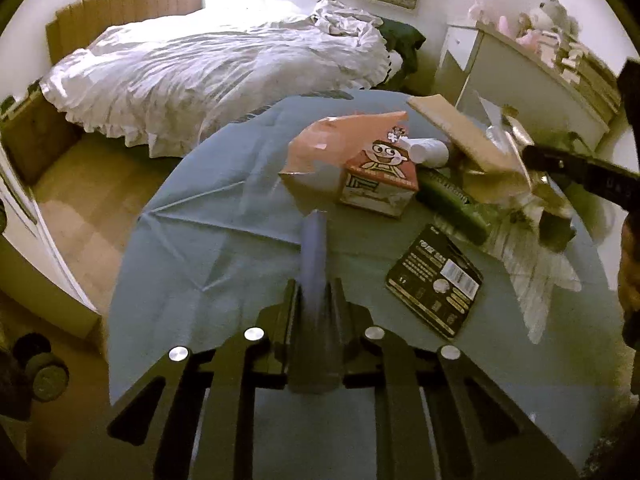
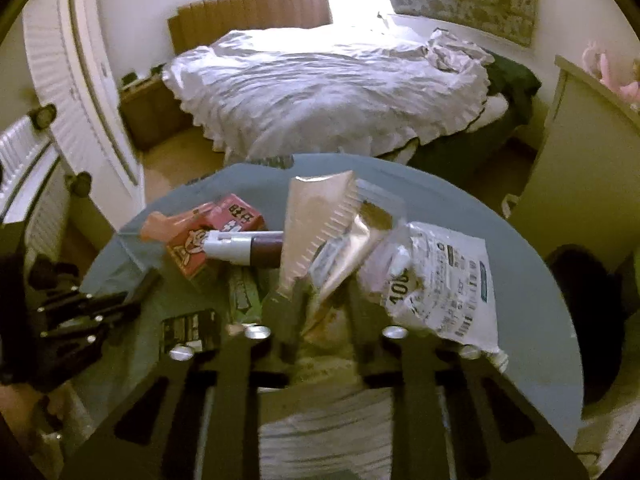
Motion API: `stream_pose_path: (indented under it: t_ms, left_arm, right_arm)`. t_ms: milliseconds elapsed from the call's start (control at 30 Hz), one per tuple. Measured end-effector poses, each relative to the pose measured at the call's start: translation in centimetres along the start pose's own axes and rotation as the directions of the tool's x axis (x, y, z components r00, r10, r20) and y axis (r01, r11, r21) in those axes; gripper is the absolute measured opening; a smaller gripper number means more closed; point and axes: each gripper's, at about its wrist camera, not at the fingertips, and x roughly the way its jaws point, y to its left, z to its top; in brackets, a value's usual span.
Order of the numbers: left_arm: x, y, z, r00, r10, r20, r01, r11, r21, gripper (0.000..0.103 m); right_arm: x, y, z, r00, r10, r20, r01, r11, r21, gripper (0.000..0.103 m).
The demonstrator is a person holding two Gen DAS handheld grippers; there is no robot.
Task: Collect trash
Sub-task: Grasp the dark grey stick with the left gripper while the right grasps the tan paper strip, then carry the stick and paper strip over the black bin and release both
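The right claw (image 2: 320,292) clenches light, crinkly wrappers (image 2: 320,216) at their lower edge. The left claw (image 1: 316,292) grips a soft blue bag (image 1: 314,248).

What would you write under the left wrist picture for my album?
Left tool pinching a rolled blue bag above a table littered with a red cartoon carton.

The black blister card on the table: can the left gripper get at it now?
Probably not yet: the left gripper is shut on a blue roll. The black blister card lies uncovered just right of it.
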Motion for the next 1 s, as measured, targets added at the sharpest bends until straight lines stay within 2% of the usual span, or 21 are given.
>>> stream_pose_path:
  t_ms: [100, 233, 300, 400, 567, 700, 833, 1000]
  left_arm:
    - [-1.5, 0.4, -0.2, 0.996, -0.071, 0.054, 0.073, 0.997, -0.028, 0.016]
    - [-3.8, -0.1, -0.2, 0.986, -0.129, 0.111, 0.134, 0.990, -0.044, 0.016]
    - [-4.6, -1.1, 0.5, 0.980, -0.151, 0.129, 0.156, 0.987, -0.026, 0.016]
    - [-5.5, -3.4, 2.2, 0.970, -0.192, 0.149, 0.192, 0.981, 0.011, 0.016]
    - [-5.7, -8.4, 5.4, 0.947, -0.273, 0.172, 0.260, 0.961, 0.091, 0.016]
    - [-4.3, -13.8, 8.7, 0.920, -0.356, 0.166, 0.331, 0.930, 0.162, 0.016]
    - [-2.2, -19.5, 11.7, 0.887, -0.440, 0.139, 0.402, 0.885, 0.236, 0.016]
    - [1.9, -27.9, 14.9, 0.837, -0.544, 0.061, 0.503, 0.809, 0.304, 0.016]
  right_arm:
    - [-1.3, -1.7, -0.4, 0.993, 0.107, 0.041, -0.109, 0.992, 0.056, 0.007]
    - [-3.9, -3.8, -0.9, 0.959, 0.249, 0.132, -0.263, 0.959, 0.102, 0.007]
    - [-5.0, -5.1, -1.1, 0.940, 0.296, 0.169, -0.318, 0.940, 0.121, 0.007]
    - [-6.6, -7.0, -1.4, 0.926, 0.308, 0.218, -0.341, 0.931, 0.134, 0.007]
    - [-8.4, -11.4, -2.3, 0.918, 0.266, 0.294, -0.324, 0.930, 0.172, 0.007]
    - [-9.2, -17.4, -3.6, 0.926, 0.183, 0.331, -0.278, 0.923, 0.267, 0.007]
    - [-9.5, -23.6, -5.3, 0.932, 0.086, 0.352, -0.219, 0.907, 0.359, 0.007]
    - [-8.8, -31.2, -7.2, 0.937, -0.033, 0.348, -0.144, 0.871, 0.469, 0.007]
